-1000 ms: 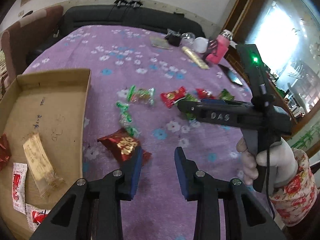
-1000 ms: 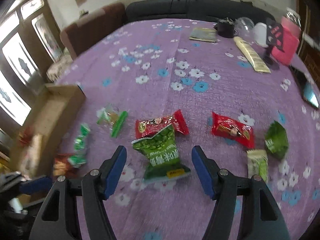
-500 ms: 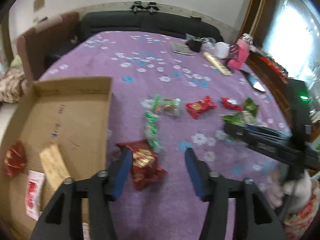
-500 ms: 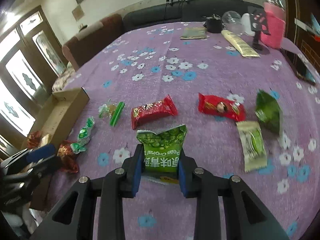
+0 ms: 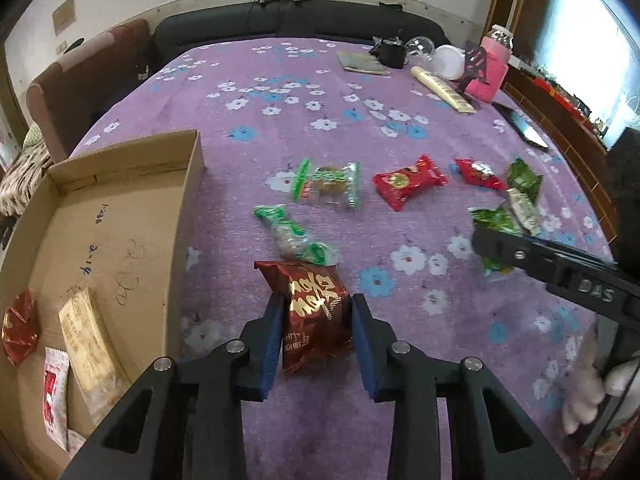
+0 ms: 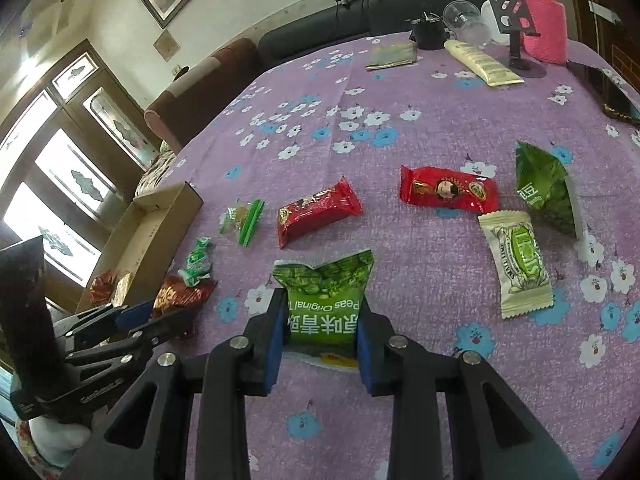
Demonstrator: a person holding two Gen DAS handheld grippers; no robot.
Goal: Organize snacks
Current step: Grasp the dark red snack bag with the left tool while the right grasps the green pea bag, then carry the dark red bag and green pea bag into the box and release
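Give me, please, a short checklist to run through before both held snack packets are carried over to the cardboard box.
1. Left gripper grip: jaws closed on the dark red packet, one on each side. Ok.
2. Right gripper grip: jaws closed on the green pea packet. Ok.
3. Packets lifted off the purple tablecloth: cannot tell.
4. Room in the cardboard box: a few snacks lie at its near end, the rest of its floor is bare. Ok.
5. Left path to the box: the green twisted candy lies just beyond the red packet, not towards the box. Ok.
6. Right path: the left gripper sits between it and the box. Not ok.
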